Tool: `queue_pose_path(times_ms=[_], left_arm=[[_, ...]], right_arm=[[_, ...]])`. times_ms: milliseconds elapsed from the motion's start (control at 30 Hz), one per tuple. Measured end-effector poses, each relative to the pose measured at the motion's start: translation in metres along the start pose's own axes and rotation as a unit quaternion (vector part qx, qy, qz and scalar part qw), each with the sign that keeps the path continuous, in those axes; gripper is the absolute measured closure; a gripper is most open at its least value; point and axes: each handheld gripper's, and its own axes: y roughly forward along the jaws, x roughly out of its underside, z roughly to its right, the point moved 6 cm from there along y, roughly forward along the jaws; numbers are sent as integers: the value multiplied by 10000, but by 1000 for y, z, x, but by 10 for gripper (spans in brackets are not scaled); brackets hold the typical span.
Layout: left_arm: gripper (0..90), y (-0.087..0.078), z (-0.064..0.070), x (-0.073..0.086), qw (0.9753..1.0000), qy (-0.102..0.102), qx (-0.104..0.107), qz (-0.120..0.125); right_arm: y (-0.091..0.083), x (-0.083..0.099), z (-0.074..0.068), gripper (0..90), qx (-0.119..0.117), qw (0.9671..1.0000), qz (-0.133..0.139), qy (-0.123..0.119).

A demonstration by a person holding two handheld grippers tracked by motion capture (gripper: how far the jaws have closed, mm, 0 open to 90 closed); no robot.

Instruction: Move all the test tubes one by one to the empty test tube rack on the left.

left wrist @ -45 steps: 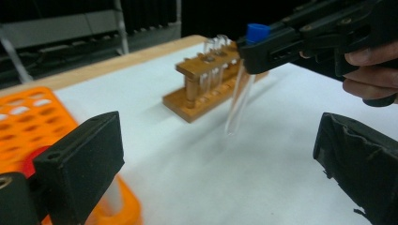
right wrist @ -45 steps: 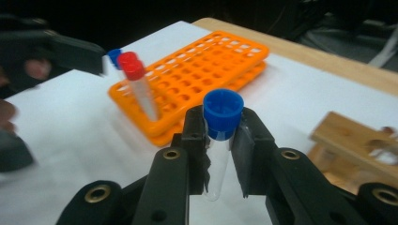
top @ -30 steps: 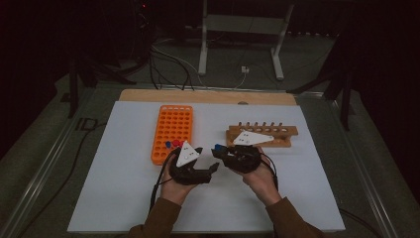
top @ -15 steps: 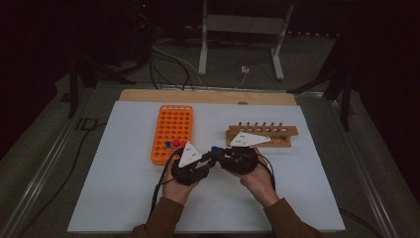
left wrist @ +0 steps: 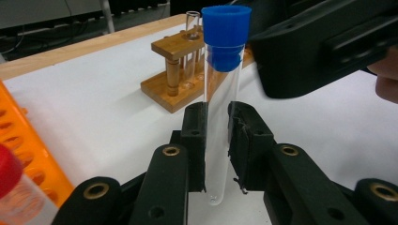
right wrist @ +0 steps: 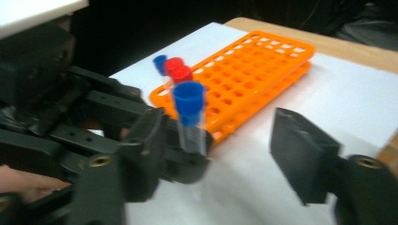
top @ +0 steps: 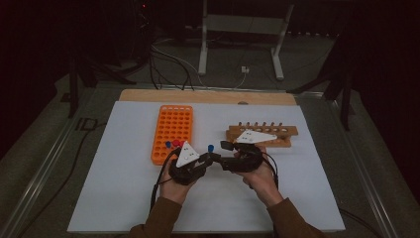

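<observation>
A clear test tube with a blue cap [left wrist: 226, 33] stands upright, and my left gripper [left wrist: 217, 112] is shut on its lower half. In the high view the left gripper [top: 209, 158] and that tube [top: 210, 148] are at mid-table. My right gripper [top: 224, 154] faces it from the right. In the right gripper view the right gripper [right wrist: 220, 157] is open, its jaws wide apart on either side of the tube [right wrist: 190, 126] without touching it. The right gripper's black body [left wrist: 324, 42] hangs close behind the tube.
An orange tube rack [top: 172, 133] lies left of the hands, with red-capped [right wrist: 180, 74] and blue-capped [right wrist: 160, 62] tubes at its near end. A wooden rack [top: 262, 135] holding a glass tube [left wrist: 191, 42] stands behind the right hand. White mat [top: 114, 188] extends on both sides.
The two grippers have drawn slightly closer together near the middle of the table. The left gripper still holds the tube.
</observation>
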Motion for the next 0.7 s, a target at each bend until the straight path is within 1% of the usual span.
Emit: queue_pose_path(times_ms=[133,200,333,467,533,567,633,667,700], left_arm=[[771,-5,-3,-1,10000,-2,-38,54],[770,-8,-4,-1,10000,5,-65,57],[770,-15,-8,0,9999,-9,-112,90],[769,-23,-13,1,9998,-16,-158,108],[769,-27,-16,1,9997,-29,-188,130],[769,-31,-18,2,9997,-45,-203,158],[768,-35,-21,2,9995,-77,-229,194],[768,-38,-23,2,9994,-117,-234,223],[768,-40,-25,2,9992,-199,-211,272]], right_arm=[[-6,1,5,227,136,9999,84,-28],[-8,3,8,172,275,9996,90,-73],[-14,8,16,126,480,9987,143,-97],[-19,13,24,24,826,9964,130,-163],[-22,15,26,13,972,9949,145,-216],[-24,16,28,9,1005,9946,161,-222],[-29,18,30,0,1073,9939,190,-172],[-31,20,32,0,1127,9933,198,-170],[-34,21,33,0,1219,9922,218,-161]])
